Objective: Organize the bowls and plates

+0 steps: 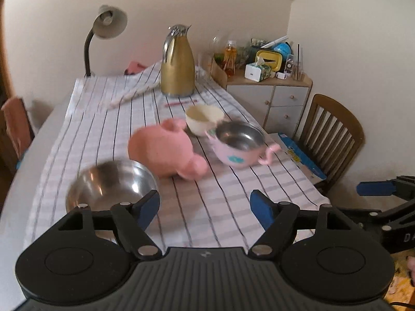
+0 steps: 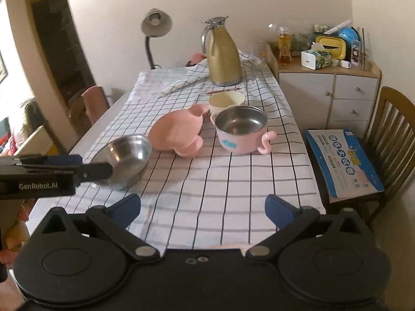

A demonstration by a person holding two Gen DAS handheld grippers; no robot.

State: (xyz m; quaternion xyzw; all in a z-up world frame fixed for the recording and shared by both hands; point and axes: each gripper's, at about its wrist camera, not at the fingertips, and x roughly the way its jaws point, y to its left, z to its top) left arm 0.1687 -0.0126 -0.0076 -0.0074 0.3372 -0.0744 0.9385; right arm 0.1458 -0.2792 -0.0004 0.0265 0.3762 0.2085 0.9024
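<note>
Grippers hung above the near end of the desk (image 2: pixel 228 189), both angled down toward its checked white cloth (image 2: pixel 181 207). My left gripper (image 1: pixel 205 204) had its blue pads spread with nothing between them, just beside the shallow steel bowl (image 1: pixel 111 184). My right gripper (image 2: pixel 202 207) stood wide apart too, gripping nothing. Farther along the cloth I saw the pink pig-shaped plate (image 2: pixel 176 132) lying overturned, the pink steel-lined bowl with curled handle (image 2: pixel 241 129) to its right, and the cream bowl (image 2: pixel 225 102) just behind them.

three bowls (image 2: pixel 124 159), one pink plate (image 2: pixel 177 132)
</note>
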